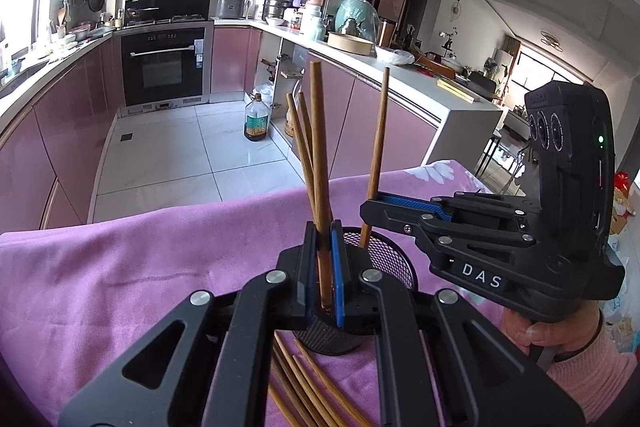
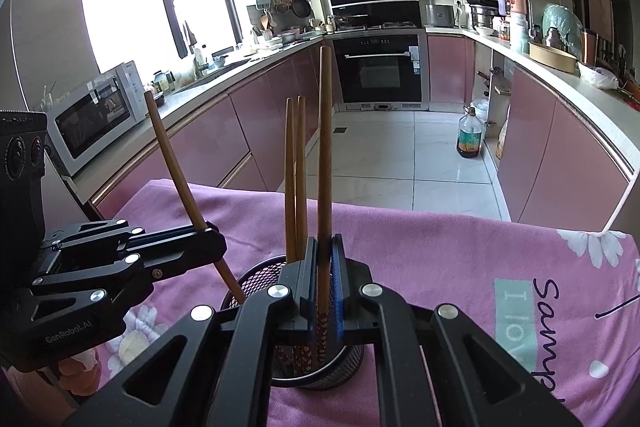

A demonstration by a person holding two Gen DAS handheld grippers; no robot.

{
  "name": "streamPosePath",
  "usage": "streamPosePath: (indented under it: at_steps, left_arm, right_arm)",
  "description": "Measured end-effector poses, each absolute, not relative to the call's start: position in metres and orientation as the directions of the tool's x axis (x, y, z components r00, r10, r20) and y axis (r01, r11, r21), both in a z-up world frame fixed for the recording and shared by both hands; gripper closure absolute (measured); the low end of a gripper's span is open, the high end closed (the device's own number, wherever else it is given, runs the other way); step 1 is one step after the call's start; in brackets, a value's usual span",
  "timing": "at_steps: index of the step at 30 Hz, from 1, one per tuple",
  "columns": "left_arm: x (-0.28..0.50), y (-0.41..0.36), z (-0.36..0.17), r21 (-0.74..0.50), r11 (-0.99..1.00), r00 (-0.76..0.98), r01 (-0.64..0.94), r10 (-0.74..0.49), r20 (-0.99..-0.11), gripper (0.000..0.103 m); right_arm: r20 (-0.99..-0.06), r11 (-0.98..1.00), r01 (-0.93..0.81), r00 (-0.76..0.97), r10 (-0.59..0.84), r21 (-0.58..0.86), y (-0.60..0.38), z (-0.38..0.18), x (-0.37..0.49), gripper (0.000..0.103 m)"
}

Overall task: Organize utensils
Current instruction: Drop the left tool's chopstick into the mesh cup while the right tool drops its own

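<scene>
Two chopsticks already stand in the black mesh holder [image 2: 256,279] on the purple cloth [image 2: 420,255]. My left gripper [image 1: 325,259] has its jaws pinched on a third chopstick [image 1: 320,155], its lower end inside the holder. My right gripper [image 2: 323,267] clamps a fourth chopstick [image 2: 325,147] upright over the holder too. Loose chopsticks [image 1: 304,383] lie on the cloth just beside the holder's base.
</scene>
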State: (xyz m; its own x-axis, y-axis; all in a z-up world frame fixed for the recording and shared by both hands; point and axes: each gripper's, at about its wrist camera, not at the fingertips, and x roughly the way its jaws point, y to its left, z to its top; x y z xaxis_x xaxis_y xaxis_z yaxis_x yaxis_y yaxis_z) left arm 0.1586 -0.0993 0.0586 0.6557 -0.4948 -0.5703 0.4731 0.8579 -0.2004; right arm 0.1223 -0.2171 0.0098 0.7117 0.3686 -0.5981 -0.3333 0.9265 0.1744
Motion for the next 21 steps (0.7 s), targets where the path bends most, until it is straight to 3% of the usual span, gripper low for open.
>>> streamPosePath:
  at_steps: [16,21]
  left_arm:
    - [0.165,-0.102,0.041,-0.194,0.879,0.669,0.436,-0.461,-0.583,0.095]
    - [0.165,-0.096,0.038,-0.200,0.882,0.676,0.427,-0.458,-0.578,0.095]
  right_arm:
    - [-0.593,0.928,-0.324,0.717,0.367,0.182,-0.216,0.007,0.125,0.096]
    - [-0.582,0.929,-0.325,0.726,0.366,0.179,-0.218,0.009,0.120,0.091]
